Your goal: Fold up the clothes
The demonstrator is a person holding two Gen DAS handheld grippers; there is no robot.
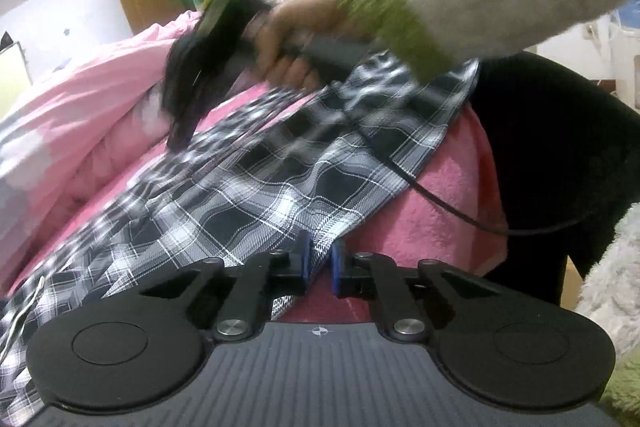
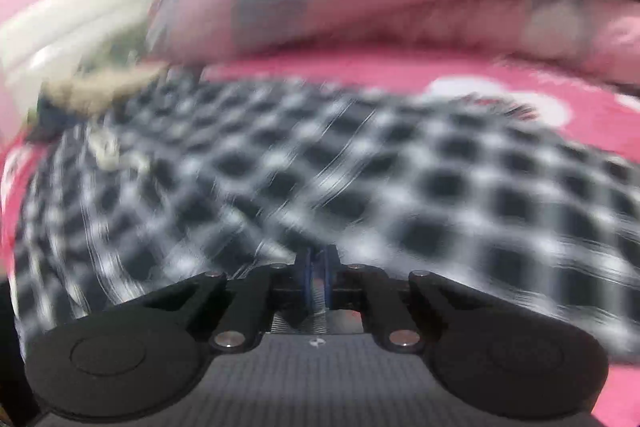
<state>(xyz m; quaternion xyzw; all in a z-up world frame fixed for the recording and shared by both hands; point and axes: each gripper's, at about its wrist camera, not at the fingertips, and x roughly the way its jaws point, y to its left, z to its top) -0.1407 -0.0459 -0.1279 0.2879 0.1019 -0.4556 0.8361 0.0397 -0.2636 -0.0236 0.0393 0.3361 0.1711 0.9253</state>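
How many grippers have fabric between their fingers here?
2. The left gripper pinches the plaid garment's near edge; the right gripper pinches the same cloth farther along. The contact points are partly hidden.

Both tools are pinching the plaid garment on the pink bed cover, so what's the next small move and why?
Probably lift both edges together and carry them across to start the fold. The left tool pinches the plaid garment at its near edge, and the right tool is shut on the cloth too, over the pink bed cover.
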